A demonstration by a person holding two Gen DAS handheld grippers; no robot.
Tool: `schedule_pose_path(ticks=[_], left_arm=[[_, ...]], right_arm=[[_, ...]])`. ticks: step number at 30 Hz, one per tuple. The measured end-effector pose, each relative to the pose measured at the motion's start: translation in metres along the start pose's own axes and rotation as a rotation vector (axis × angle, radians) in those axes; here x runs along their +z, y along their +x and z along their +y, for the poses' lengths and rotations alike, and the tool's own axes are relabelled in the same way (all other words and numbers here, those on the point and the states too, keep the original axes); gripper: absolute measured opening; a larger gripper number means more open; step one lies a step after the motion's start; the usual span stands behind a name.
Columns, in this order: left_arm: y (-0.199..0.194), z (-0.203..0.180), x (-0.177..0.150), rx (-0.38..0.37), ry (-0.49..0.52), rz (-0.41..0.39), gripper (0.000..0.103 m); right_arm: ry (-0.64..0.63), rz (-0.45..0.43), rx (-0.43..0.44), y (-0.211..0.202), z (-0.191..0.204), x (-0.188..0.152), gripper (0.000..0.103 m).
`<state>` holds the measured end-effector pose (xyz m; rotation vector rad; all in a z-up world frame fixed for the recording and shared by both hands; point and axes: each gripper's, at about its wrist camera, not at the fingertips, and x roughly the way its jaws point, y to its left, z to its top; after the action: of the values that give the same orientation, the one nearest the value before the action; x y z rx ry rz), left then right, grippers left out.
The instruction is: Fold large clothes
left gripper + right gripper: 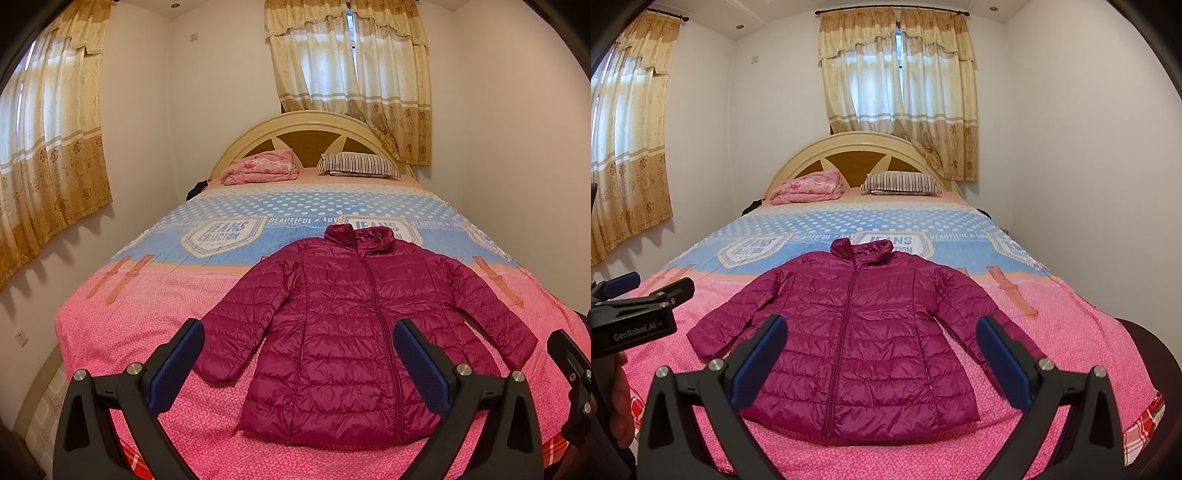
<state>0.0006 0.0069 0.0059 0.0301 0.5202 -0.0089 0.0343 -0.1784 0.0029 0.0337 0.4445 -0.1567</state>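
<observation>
A magenta quilted puffer jacket (pixel 347 325) (pixel 857 339) lies flat and zipped on the pink end of the bed, collar toward the headboard, both sleeves spread outward. My left gripper (pixel 299 336) hovers open above the jacket's hem, its blue pads framing the left sleeve and the body. My right gripper (pixel 881 332) is also open above the hem, nothing between its fingers. The right gripper's black body shows at the right edge of the left wrist view. The left gripper's body (pixel 631 317), held by a hand, appears at the left of the right wrist view.
The bed (pixel 147 295) wears a pink and blue patterned cover. A folded pink blanket (pixel 260 171) and a striped pillow (pixel 360 164) rest by the cream headboard (pixel 310 125). Walls flank both sides; curtained windows (pixel 351 74) hang behind and to the left.
</observation>
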Motion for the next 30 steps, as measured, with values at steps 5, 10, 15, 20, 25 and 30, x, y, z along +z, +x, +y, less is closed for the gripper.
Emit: schedule_pose_path(ticks=[5, 10, 15, 20, 25, 30], left_arm=[[0.0001, -0.0003, -0.0004, 0.0, 0.001, 0.0, 0.102], [0.0008, -0.0003, -0.0014, 0.001, 0.001, 0.001, 0.102], [0.0012, -0.0006, -0.0012, 0.001, 0.002, 0.001, 0.102], [0.0008, -0.0012, -0.0014, 0.0, 0.002, 0.001, 0.102], [0.003, -0.0014, -0.0032, 0.0, 0.005, 0.003, 0.102], [0.0065, -0.0025, -0.0063, 0.0, 0.006, 0.008, 0.102]], right_arm=[[0.004, 0.005, 0.002, 0.0014, -0.0025, -0.001, 0.103], [0.004, 0.006, 0.001, 0.0016, -0.0024, -0.0012, 0.103], [0.004, 0.007, 0.003, 0.0016, -0.0023, -0.0007, 0.103], [0.004, 0.007, 0.003, 0.0016, -0.0023, -0.0006, 0.103], [0.004, 0.013, 0.004, 0.0035, -0.0037, -0.0017, 0.103], [0.006, 0.022, 0.005, 0.0051, -0.0047, -0.002, 0.103]])
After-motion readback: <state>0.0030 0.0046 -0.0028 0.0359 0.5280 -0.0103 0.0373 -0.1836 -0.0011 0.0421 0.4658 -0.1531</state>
